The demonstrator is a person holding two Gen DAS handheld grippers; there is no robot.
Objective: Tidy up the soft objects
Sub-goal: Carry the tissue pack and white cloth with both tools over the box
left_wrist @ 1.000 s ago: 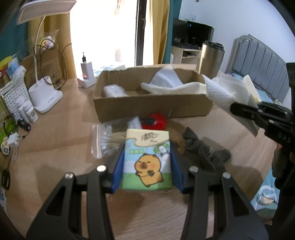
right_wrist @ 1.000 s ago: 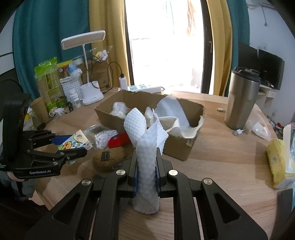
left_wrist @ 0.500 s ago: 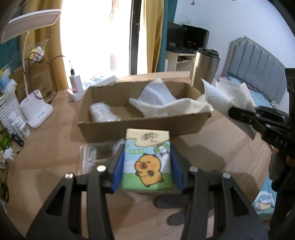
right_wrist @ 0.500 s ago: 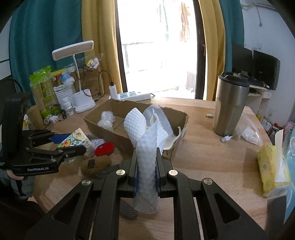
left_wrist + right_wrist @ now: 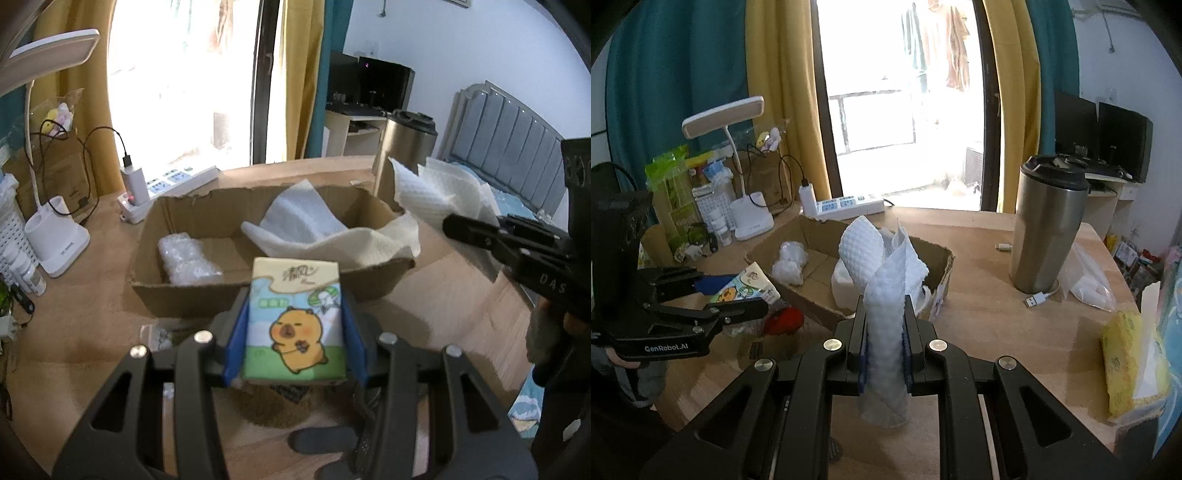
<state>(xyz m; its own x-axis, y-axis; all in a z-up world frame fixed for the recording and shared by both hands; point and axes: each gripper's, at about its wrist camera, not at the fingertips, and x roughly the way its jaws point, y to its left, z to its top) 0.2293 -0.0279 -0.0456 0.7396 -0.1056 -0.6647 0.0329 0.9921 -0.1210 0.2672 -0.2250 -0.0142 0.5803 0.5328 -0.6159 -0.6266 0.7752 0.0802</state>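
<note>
Left wrist view: left gripper (image 5: 295, 332) clamped on capybara tissue pack (image 5: 295, 321), held above near wall of cardboard box (image 5: 184, 299). Right gripper (image 5: 885, 350) clamped on white foam sheet (image 5: 886, 332). Carrying step; next, probably release over box.

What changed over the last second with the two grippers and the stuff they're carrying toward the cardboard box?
Both grippers moved closer to the cardboard box: the left gripper carried the tissue pack up to its near wall, the right gripper brought the white foam sheet nearer. Nothing was released or newly grasped; both grips and the box's contents stayed as they were.
</note>
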